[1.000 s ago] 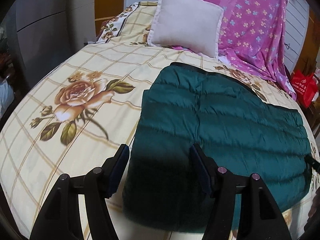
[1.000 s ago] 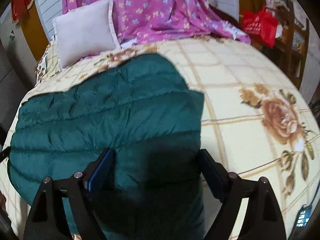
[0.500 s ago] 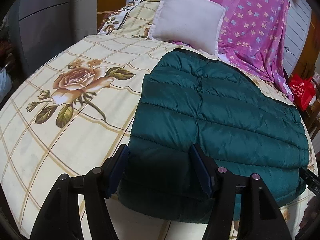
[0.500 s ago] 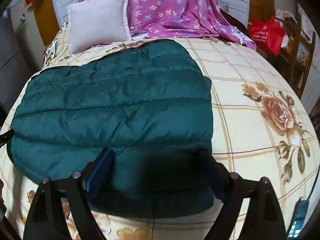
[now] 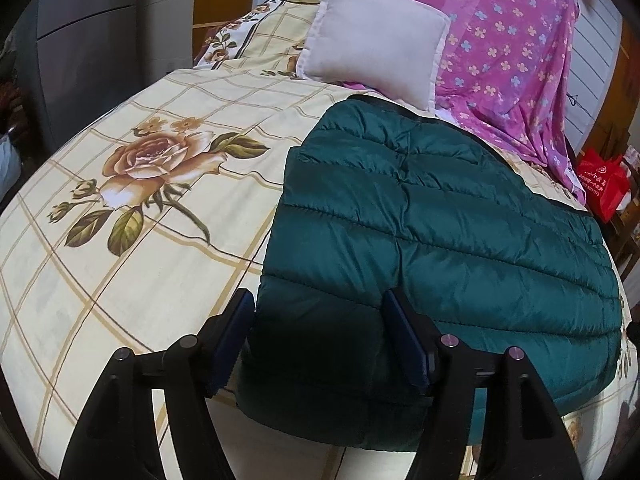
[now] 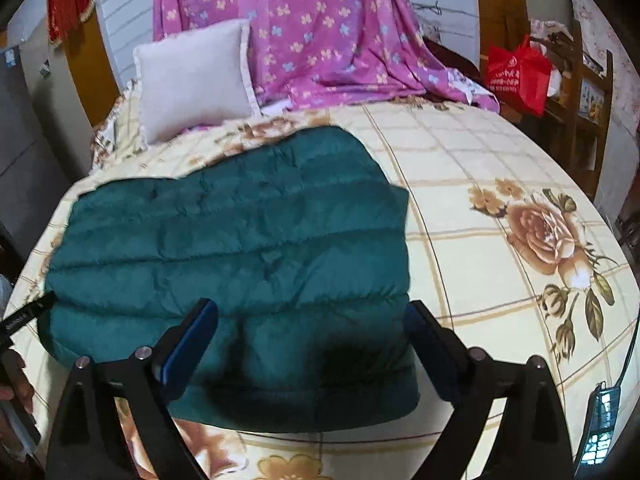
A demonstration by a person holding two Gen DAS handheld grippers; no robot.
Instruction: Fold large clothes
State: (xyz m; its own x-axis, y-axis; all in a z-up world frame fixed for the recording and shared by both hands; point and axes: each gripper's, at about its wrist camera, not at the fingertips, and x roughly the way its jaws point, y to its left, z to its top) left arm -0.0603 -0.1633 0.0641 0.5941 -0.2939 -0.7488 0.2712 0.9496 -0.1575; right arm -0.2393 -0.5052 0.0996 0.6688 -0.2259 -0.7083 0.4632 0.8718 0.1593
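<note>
1. Left wrist view: your left gripper [image 5: 318, 340] has just been opening its jaws, which now stand apart above the near left corner of the folded green down jacket [image 5: 440, 240]; the pads do not press it. The jacket lies flat on the rose-print bedsheet [image 5: 140, 220], below the white pillow [image 5: 376, 36] and pink floral cloth [image 5: 508, 52].
2. Right wrist view: your right gripper [image 6: 310, 344] hovers with jaws spread wide, nothing pinched, over the jacket's [image 6: 240, 232] near right corner. A red bag [image 6: 516, 74] sits beyond the bed.
</note>
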